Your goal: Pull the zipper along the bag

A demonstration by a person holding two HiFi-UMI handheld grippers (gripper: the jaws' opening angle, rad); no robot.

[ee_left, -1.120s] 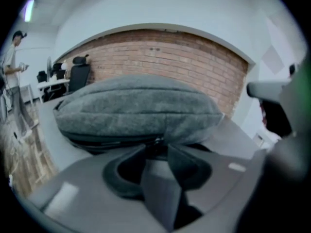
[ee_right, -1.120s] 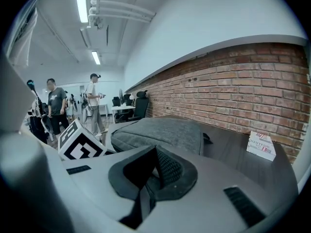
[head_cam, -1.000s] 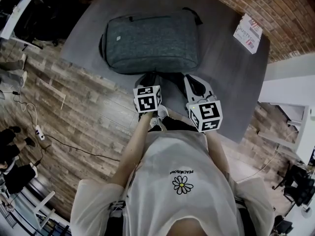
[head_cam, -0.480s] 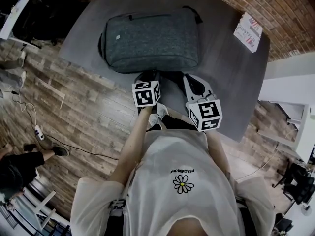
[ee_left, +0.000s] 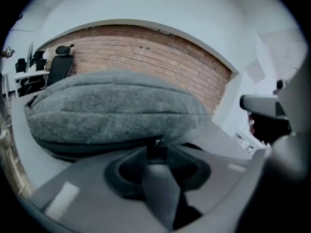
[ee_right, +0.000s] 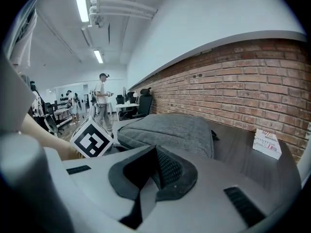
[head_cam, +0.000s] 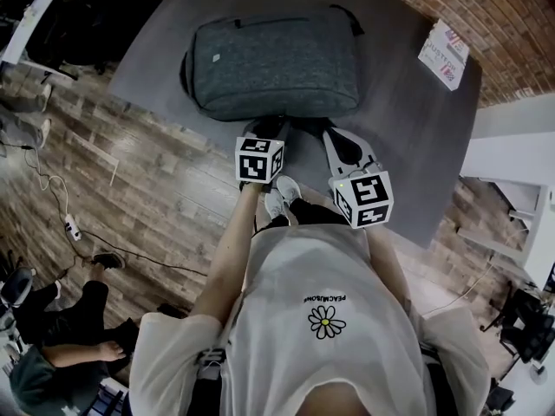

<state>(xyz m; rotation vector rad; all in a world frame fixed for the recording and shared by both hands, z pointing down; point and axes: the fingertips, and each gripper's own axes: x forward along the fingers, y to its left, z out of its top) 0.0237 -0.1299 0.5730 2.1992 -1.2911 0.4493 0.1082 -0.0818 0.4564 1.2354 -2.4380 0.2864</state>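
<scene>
Grey fabric fills the space straight ahead of the left gripper [ee_left: 156, 152]: the backpack [ee_left: 112, 106] lies flat on the dark table [head_cam: 408, 146], its near edge right at the jaw tips. The zipper [ee_left: 97, 144] runs as a dark seam along that edge and leads off to the left of the jaws. The zipper pull [ee_left: 156, 142] sits at the tips, in the narrow gap between the pads. These jaws have just been closing, and they grasp the pull from both sides.

The right gripper [ee_right: 156, 163] has its jaws clenched together with nothing between them. The backpack [ee_right: 170, 130] lies ahead of them and slightly to their left, and the tips stop just short of it. Left of these jaws, close by, stands the left gripper's marker cube [ee_right: 91, 139]. Far ahead and to the right of the jaws, a small printed box [ee_right: 266, 143] rests on the table below the brick wall [ee_right: 233, 76].

In the head view the two grippers sit side by side at the near long side of the backpack [head_cam: 276, 63]. The left gripper [head_cam: 270, 128] has its tips at the bag's edge. The right gripper [head_cam: 334, 137] is just beside it, over the table's near rim. The box [head_cam: 442, 55] lies well beyond and to the right of both pairs of jaws. Behind and to the left of the left jaws is wooden floor [head_cam: 156, 189].
</scene>
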